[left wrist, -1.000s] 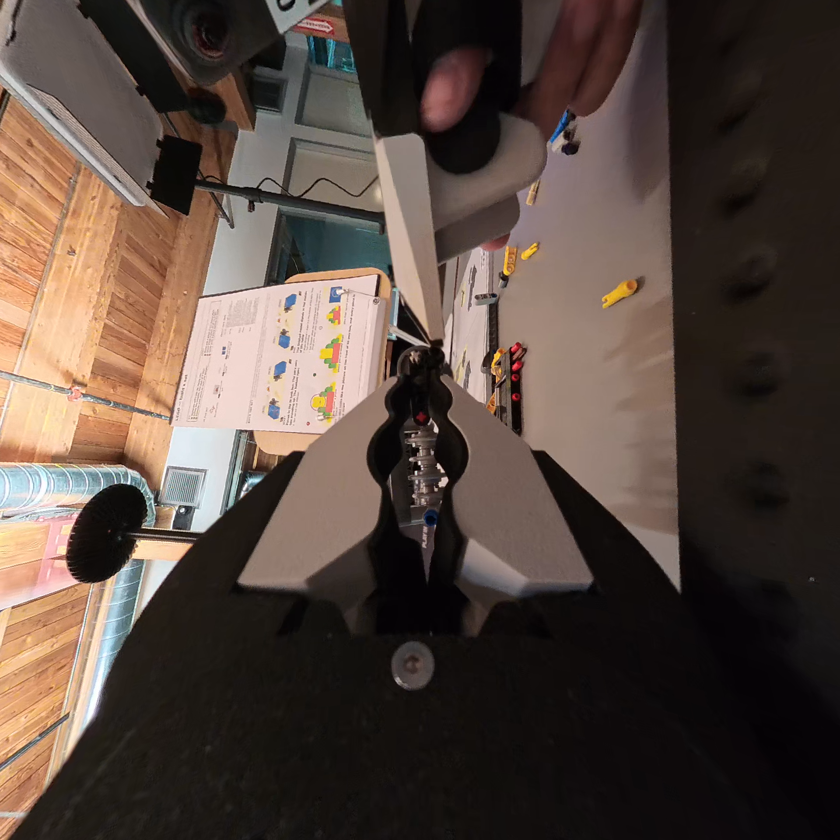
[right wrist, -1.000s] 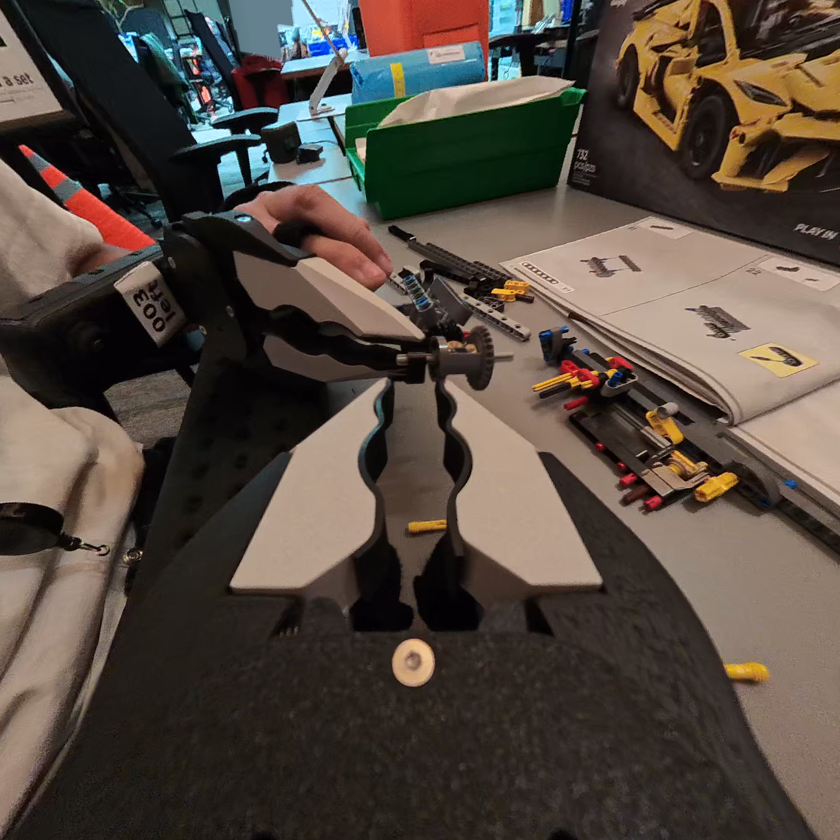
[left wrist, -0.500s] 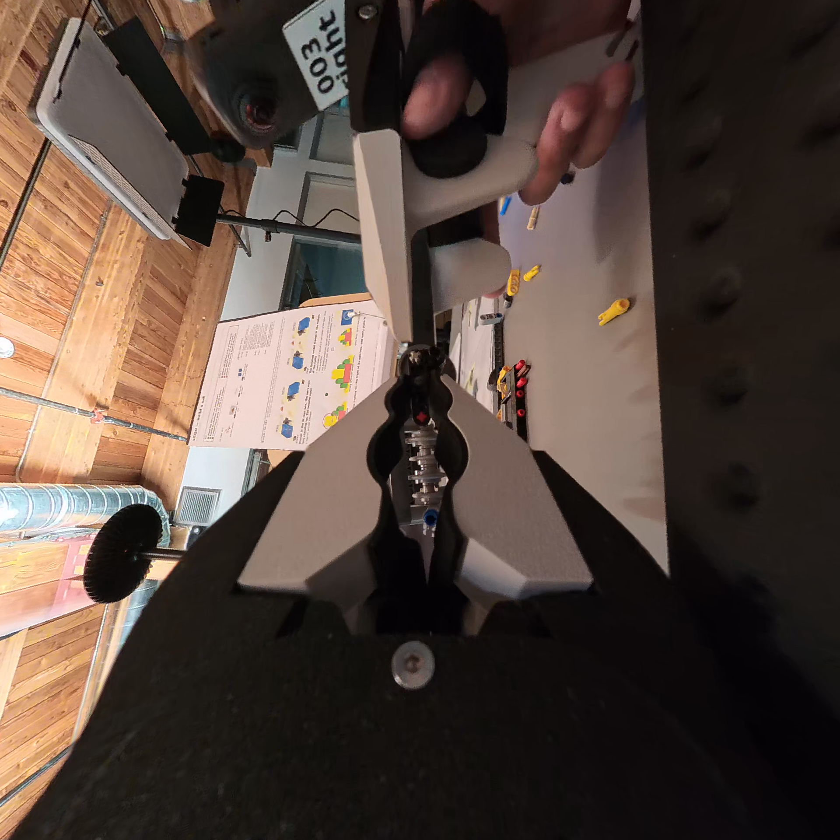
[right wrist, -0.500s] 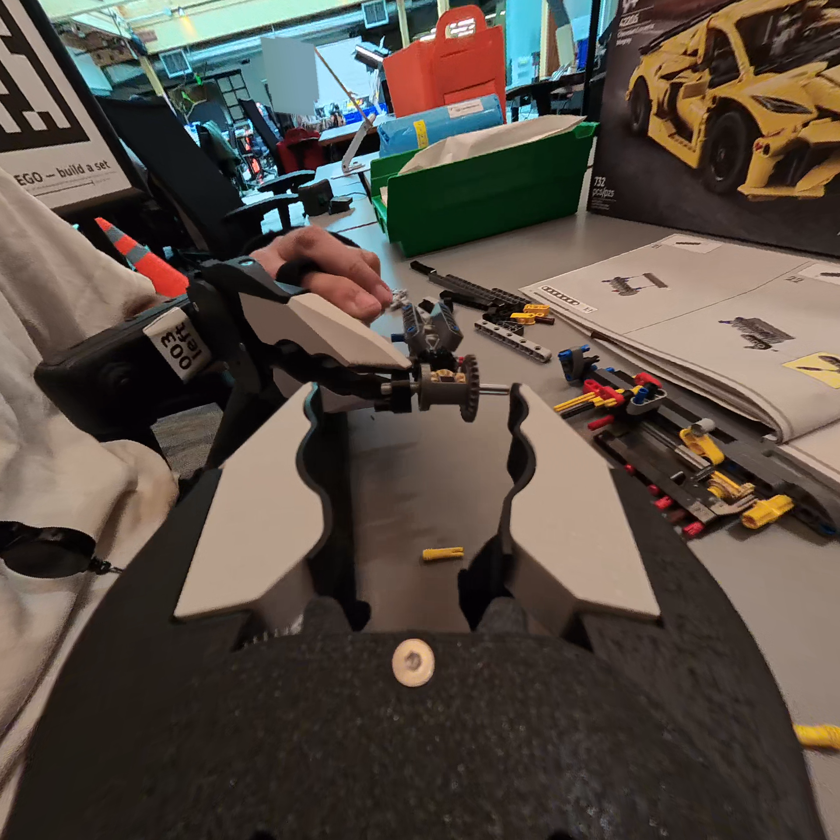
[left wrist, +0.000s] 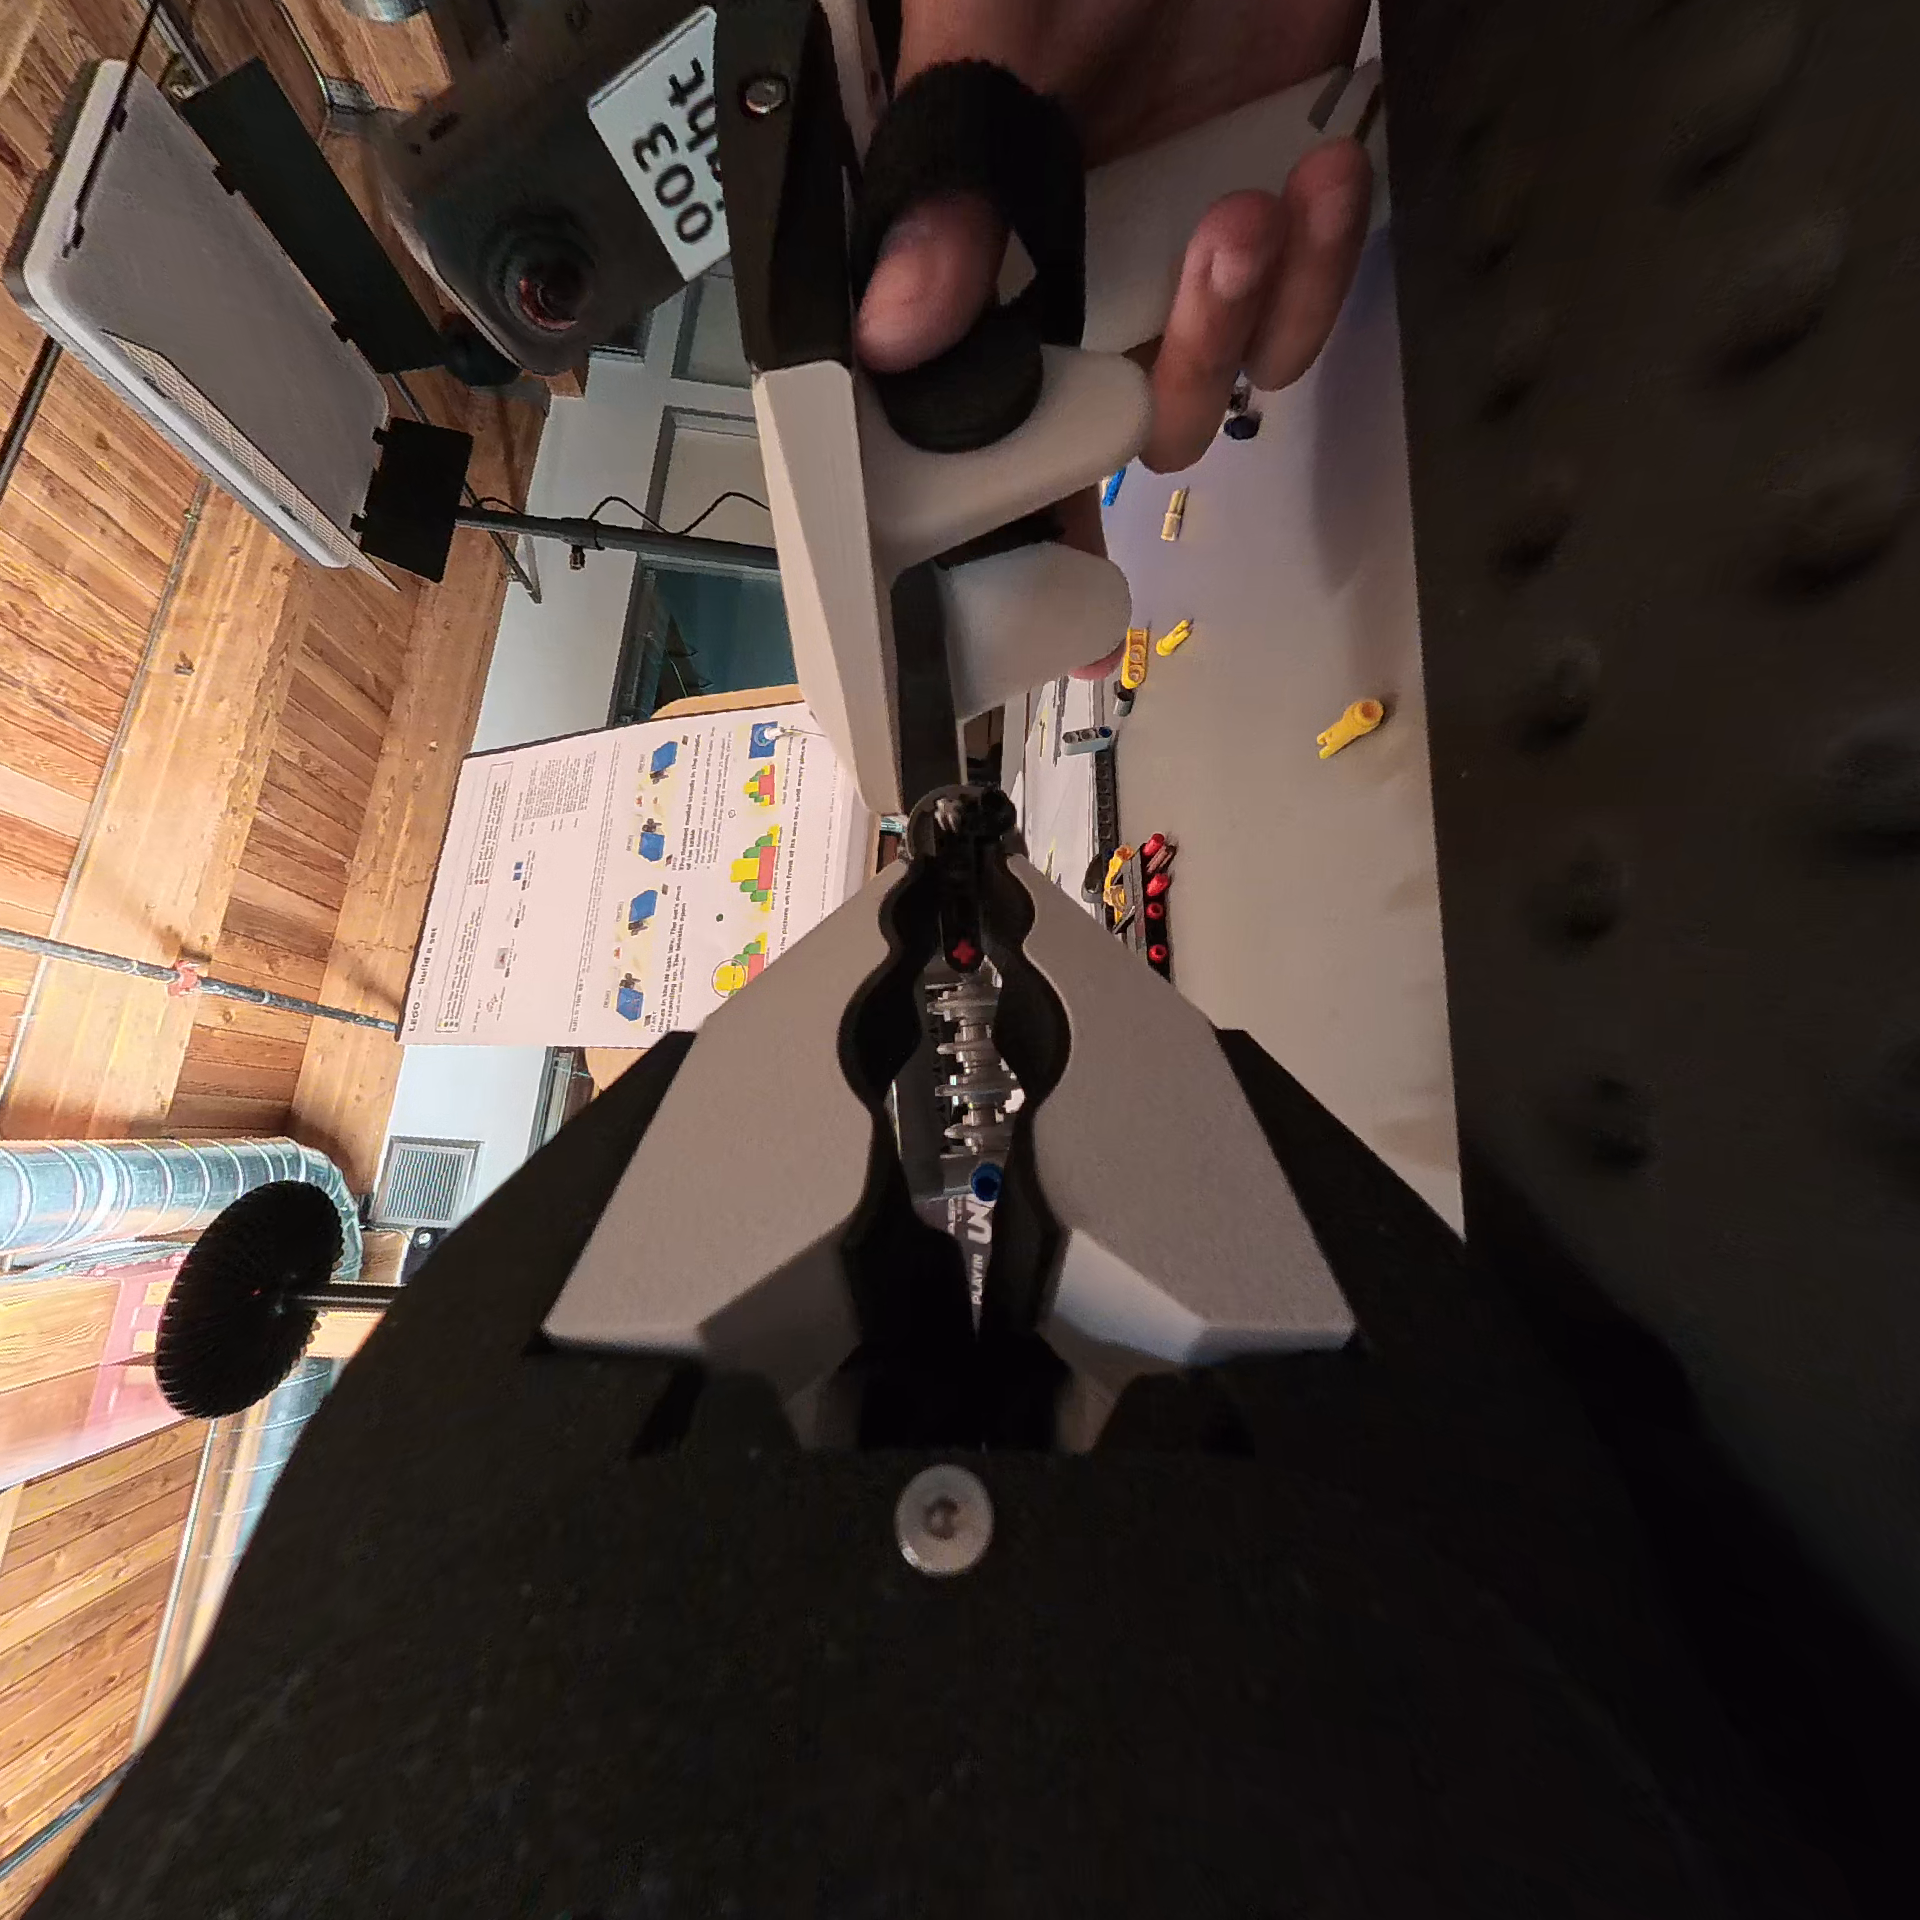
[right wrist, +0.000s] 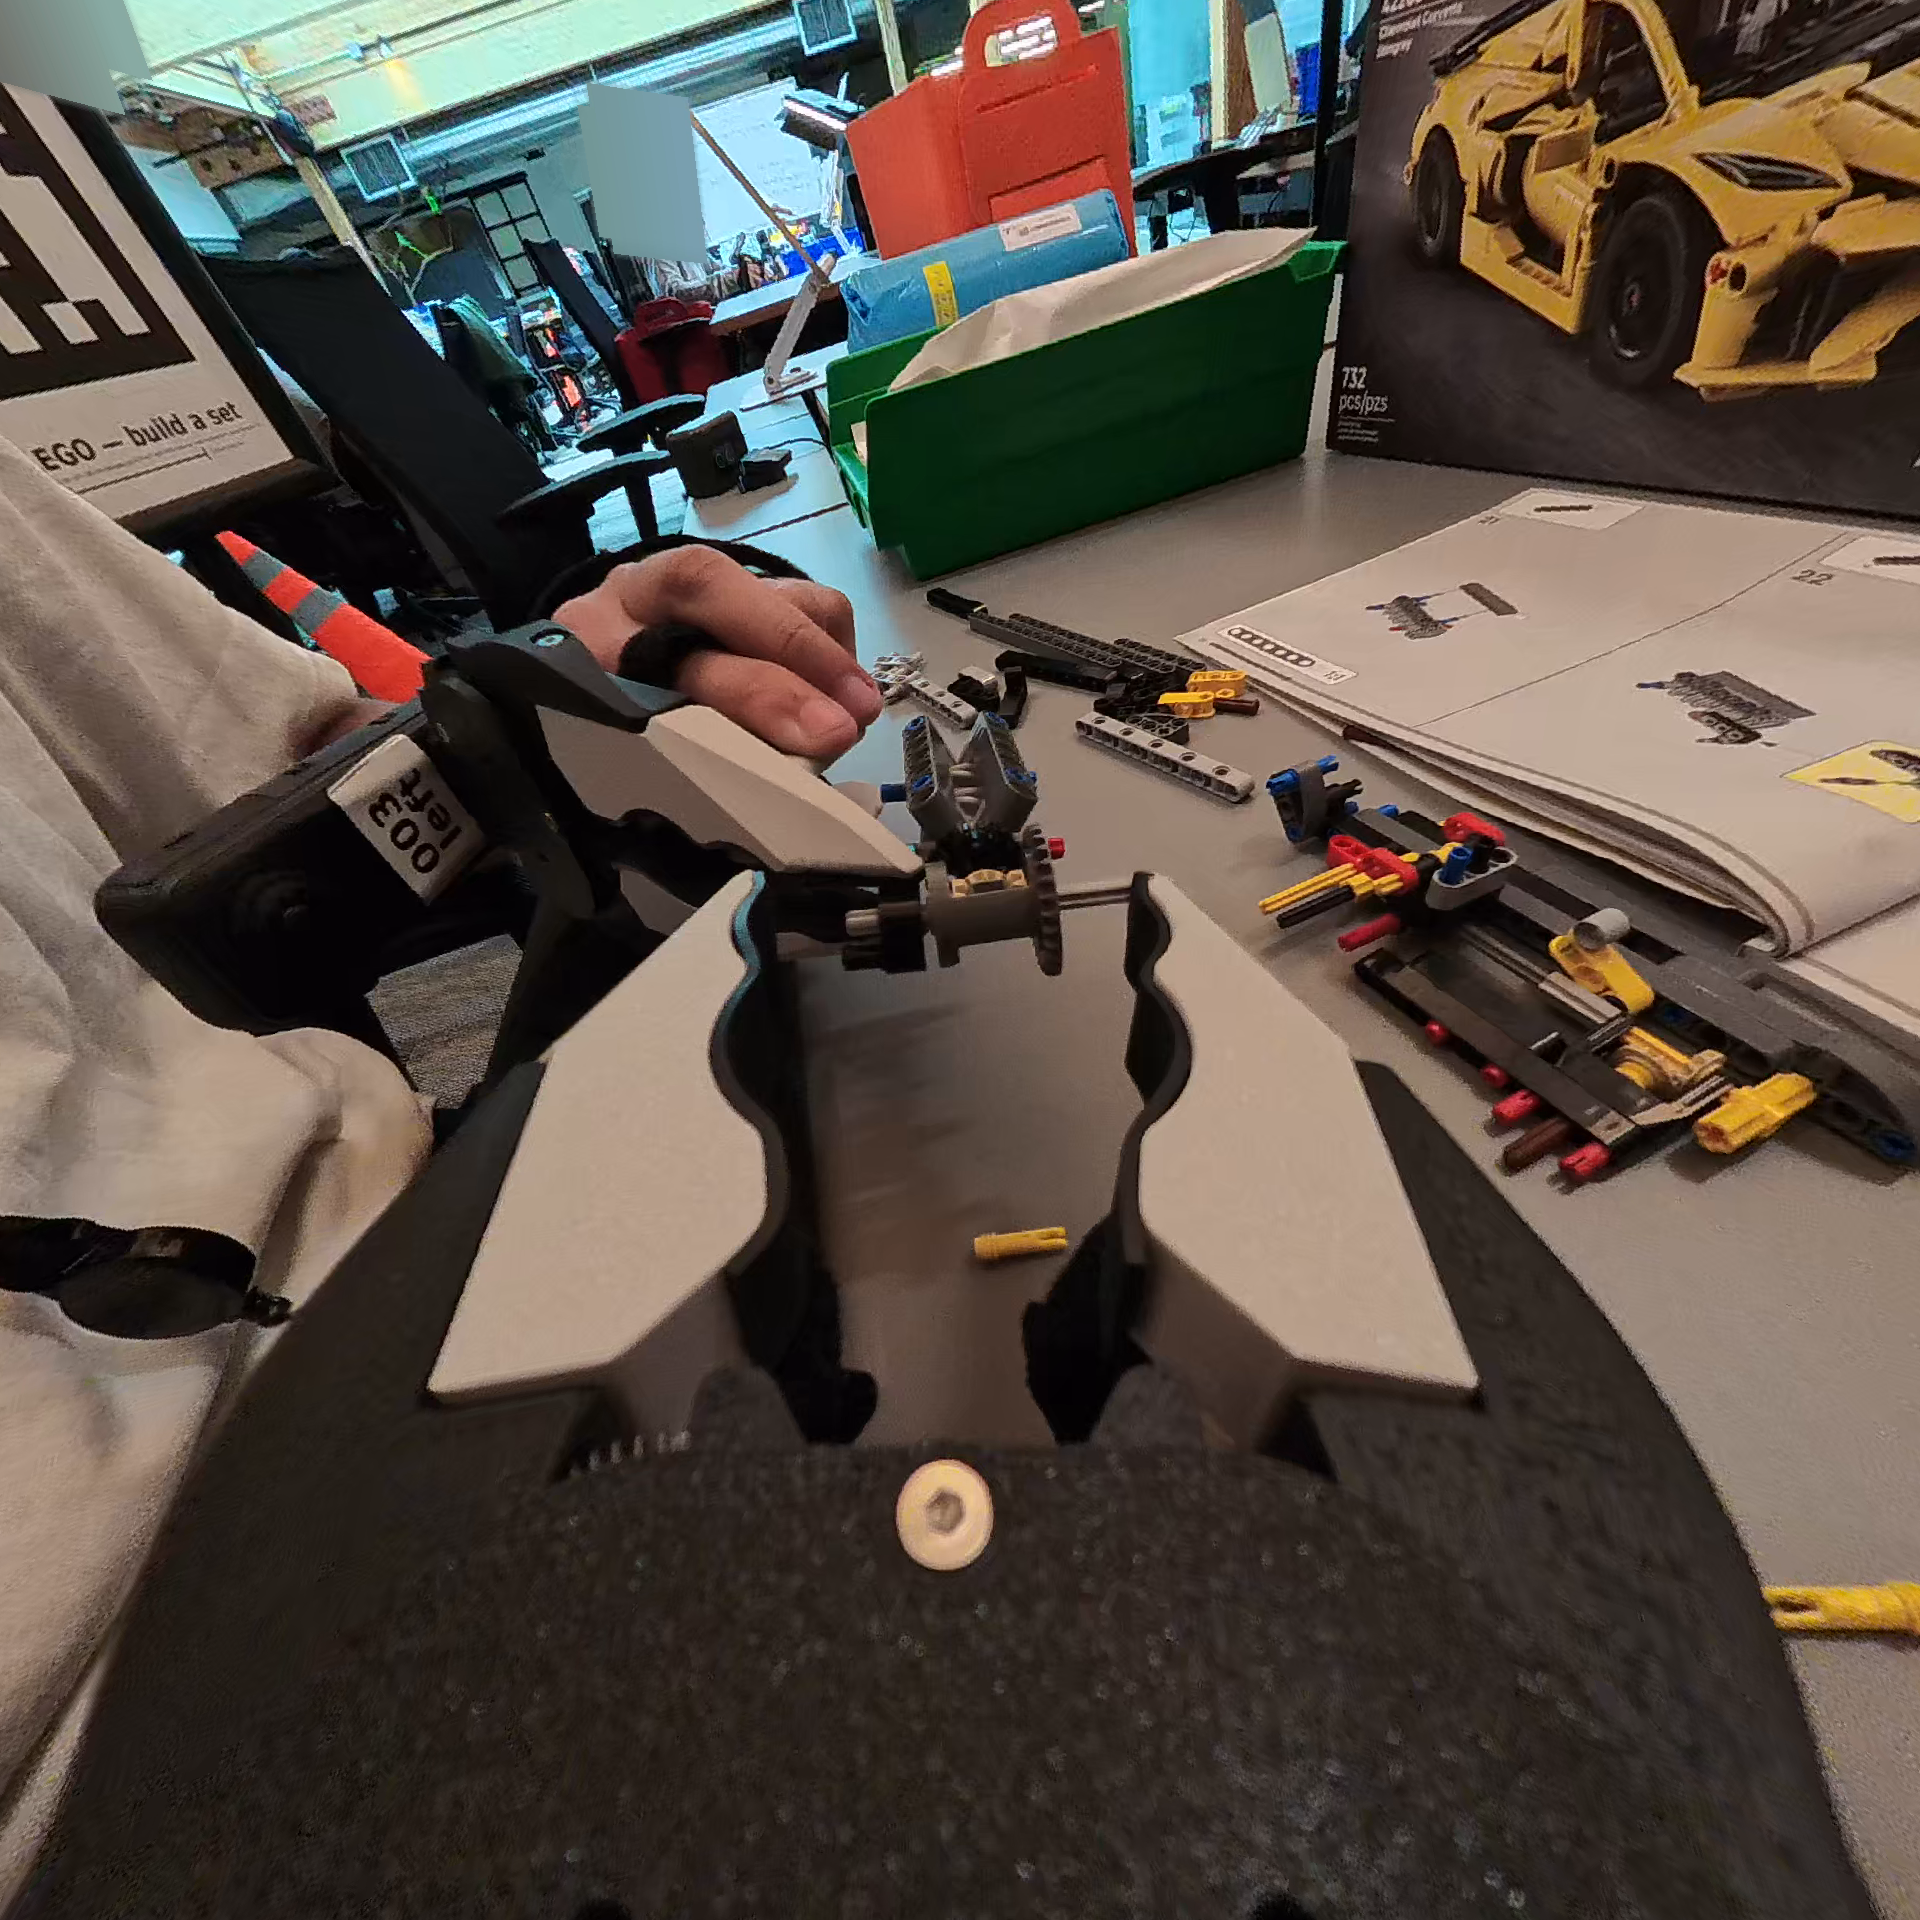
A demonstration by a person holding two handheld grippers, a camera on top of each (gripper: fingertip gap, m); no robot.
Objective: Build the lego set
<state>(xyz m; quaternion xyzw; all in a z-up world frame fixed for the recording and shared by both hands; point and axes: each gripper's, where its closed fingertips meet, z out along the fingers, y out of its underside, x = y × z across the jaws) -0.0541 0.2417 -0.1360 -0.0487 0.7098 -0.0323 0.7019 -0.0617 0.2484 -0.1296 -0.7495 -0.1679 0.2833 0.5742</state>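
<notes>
Right gripper (right wrist: 940,914) spread wide, nothing between the jaws, the gear piece (right wrist: 987,914) hanging level with the fingertips in the gap. Left gripper (right wrist: 883,883) coming in from the left side, clamped on the stub end of that gear piece, the thin axle sticking out toward the right fingertip (right wrist: 1143,904). Seen from the left gripper (left wrist: 961,831) itself: jaws pinched tight on the dark stub at the very tips, the right gripper's pale finger (left wrist: 842,582) just ahead.

Likely step: taking or seating the gear piece from the free axle end. Best done by squaring the open jaws to the axle first, closing on the hub rather than the teeth, and keeping the left grip firm so the part stays level.

Below on the table (right wrist: 1351,1403), a small yellow pin (right wrist: 1020,1243). Farther right, the long black frame (right wrist: 1558,1049) with red and yellow pins; beyond that, the open booklet (right wrist: 1558,665)
</notes>
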